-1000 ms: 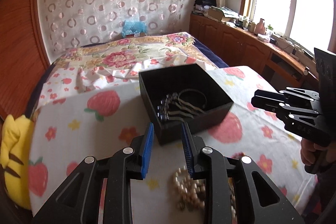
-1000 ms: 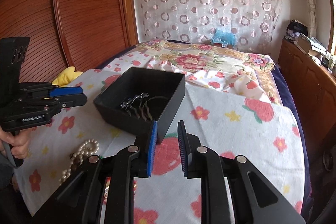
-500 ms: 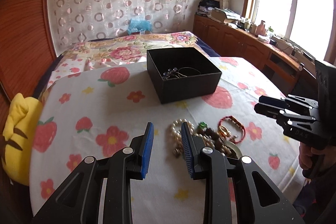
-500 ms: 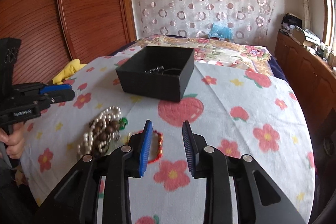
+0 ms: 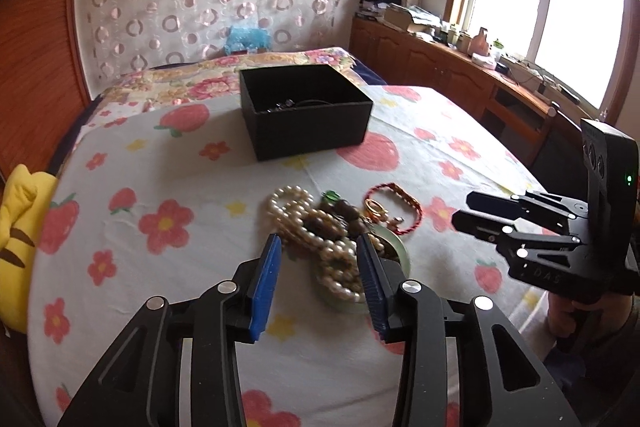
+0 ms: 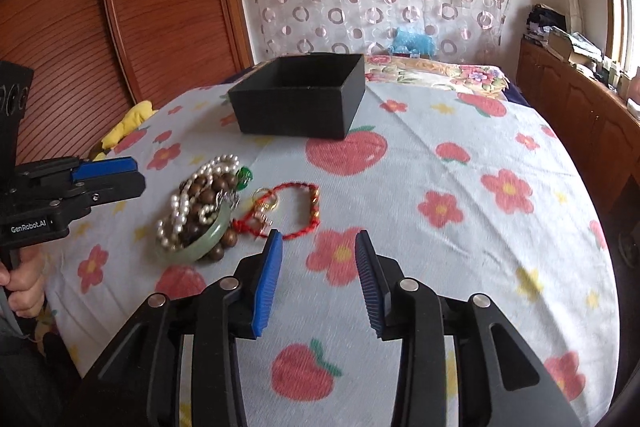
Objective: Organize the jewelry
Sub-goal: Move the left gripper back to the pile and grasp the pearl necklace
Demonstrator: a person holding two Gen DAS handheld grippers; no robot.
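I hold both the left gripper [image 5: 318, 267] and the right gripper [image 6: 318, 267] with fingers open and empty. The pearl strand [image 5: 316, 233] lies tangled with the wooden beads [image 6: 208, 193] and jade bangle [image 6: 196, 247]; a careless pinch could drag all three, spilling them short of the black box [image 5: 308, 115].

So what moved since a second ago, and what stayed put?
Both grippers backed away from the open black box toward the heap of pearl and wooden bead jewelry. The left gripper now hovers over the pearls; the right gripper is beside the red cord bracelet. Jaws stayed open, empty. Box and jewelry didn't move.
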